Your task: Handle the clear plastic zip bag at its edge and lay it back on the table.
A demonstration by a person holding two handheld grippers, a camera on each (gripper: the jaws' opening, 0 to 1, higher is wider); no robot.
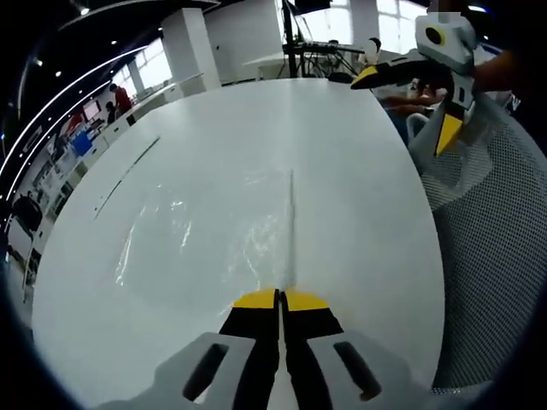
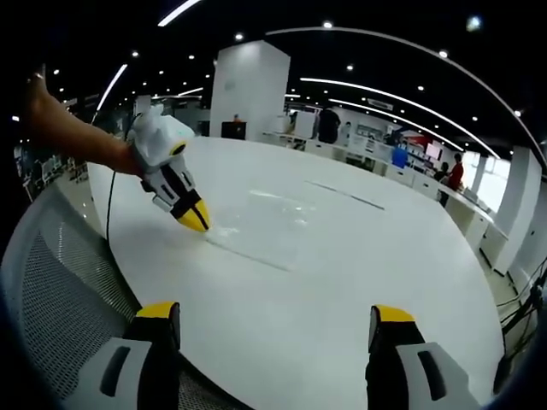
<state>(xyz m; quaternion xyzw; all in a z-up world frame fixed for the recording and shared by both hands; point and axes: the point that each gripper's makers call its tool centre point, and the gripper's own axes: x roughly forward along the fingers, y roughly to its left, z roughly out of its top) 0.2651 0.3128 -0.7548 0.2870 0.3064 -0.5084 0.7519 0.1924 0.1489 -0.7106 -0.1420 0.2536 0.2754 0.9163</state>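
The bag (image 1: pixel 214 231) lies flat on the white worktop (image 1: pixel 359 171), clear and hard to trace against the white: in the left gripper view it shows mostly as glare and creases, with one straight edge running away from the left tongs (image 1: pixel 281 299). Those tongs have their yellow tips pressed together right at the near end of that edge; whether film is pinched between them cannot be told from this view. The right gripper view shows the bag (image 2: pixel 273 224) from the side, as a faint sheet with a dark near edge, and the left tongs (image 2: pixel 198 218) come down with their tip at its corner, a person's forearm (image 2: pixel 68 137) behind them. The right tongs (image 2: pixel 275 323) stand wide apart, holding nothing, above the worktop's near rim, well apart from the bag; in the left gripper view they (image 1: pixel 410 102) hang beyond the worktop's far side. A mesh chair (image 2: pixel 64 282) sits close against the worktop's rounded edge. Around the bag the worktop (image 2: pixel 385 256) is bare white on all sides.
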